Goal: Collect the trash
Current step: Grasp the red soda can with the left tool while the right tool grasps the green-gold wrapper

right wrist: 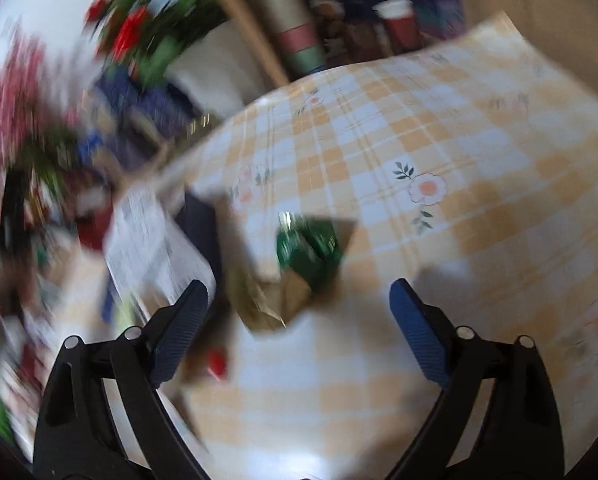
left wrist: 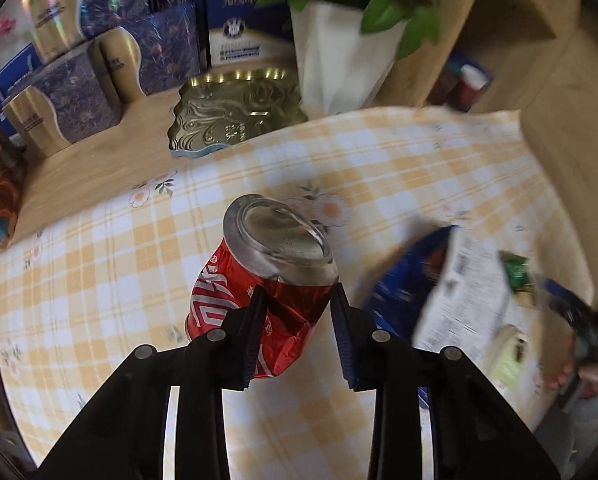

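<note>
Can [left wrist: 267, 280] pinched between left tongs [left wrist: 299, 300], lifted.

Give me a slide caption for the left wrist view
Left hand-held gripper clamps a crushed red can above the checked tablecloth.

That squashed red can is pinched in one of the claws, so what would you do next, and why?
Probably carry the crushed red drink can off the checked tablecloth towards wherever trash goes. The left gripper has its jaws shut on the dented middle. The right gripper is open over a green and gold wrapper, so that piece likely comes next.
</note>
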Tool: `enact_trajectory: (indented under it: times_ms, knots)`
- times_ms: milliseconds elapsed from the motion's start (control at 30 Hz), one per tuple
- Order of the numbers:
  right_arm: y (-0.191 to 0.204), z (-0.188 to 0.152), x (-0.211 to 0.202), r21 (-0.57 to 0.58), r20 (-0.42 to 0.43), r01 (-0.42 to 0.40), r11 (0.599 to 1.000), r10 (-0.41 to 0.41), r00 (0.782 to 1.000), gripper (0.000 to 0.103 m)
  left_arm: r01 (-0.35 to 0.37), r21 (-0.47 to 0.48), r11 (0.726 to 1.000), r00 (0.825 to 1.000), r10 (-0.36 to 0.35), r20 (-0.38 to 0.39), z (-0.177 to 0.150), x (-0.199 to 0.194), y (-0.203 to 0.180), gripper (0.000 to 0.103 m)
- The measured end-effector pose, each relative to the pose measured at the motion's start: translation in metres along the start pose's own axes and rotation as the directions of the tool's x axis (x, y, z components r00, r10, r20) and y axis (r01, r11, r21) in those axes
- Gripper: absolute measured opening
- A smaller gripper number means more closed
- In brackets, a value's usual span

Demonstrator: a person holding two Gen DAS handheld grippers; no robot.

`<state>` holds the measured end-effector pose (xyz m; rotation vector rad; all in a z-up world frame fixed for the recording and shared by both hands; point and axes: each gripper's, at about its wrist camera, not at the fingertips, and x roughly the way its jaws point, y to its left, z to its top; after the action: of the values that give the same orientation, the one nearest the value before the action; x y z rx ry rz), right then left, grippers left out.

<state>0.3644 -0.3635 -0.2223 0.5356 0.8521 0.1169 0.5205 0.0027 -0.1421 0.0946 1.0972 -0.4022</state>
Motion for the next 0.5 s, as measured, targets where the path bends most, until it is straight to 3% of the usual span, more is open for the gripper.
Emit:
enact_trajectory:
  times_ms: [67,100,200,267,400,500]
  knots:
    - [0.001,0.007,0.007,0.044,0.015,0.040,0.998,-0.041,0.999,0.084,0.033,-0.038,0.999,0.999,-0.032,0.040,-0.014,-0.017,0.000,0.031]
    - [0.002,0.011,0.012,0.064,0.027,0.103,0.993,-0.105,0.994,0.084,0.050,-0.053,0.997,0.997,-0.047,0.053,-0.018,-0.022,0.000,0.031]
    - [0.003,0.015,0.026,0.106,0.033,0.147,0.983,-0.151,0.988,0.083,0.151,-0.097,0.984,0.982,-0.137,0.133,-0.046,-0.057,-0.006,0.031]
    - [0.009,0.015,0.038,0.066,0.011,0.189,0.980,-0.190,0.982,0.070,0.179,-0.101,0.979,0.973,-0.160,0.169,-0.063,-0.075,-0.015,0.031]
    - [0.025,0.005,0.051,-0.068,0.003,0.256,0.964,-0.257,0.966,0.067,0.170,-0.107,0.980,0.961,-0.141,0.237,-0.092,-0.103,-0.028,0.031]
    - [0.032,-0.002,0.049,-0.149,-0.002,0.262,0.954,-0.265,0.964,0.044,0.183,-0.098,0.978,0.952,-0.152,0.266,-0.110,-0.116,-0.036,0.031]
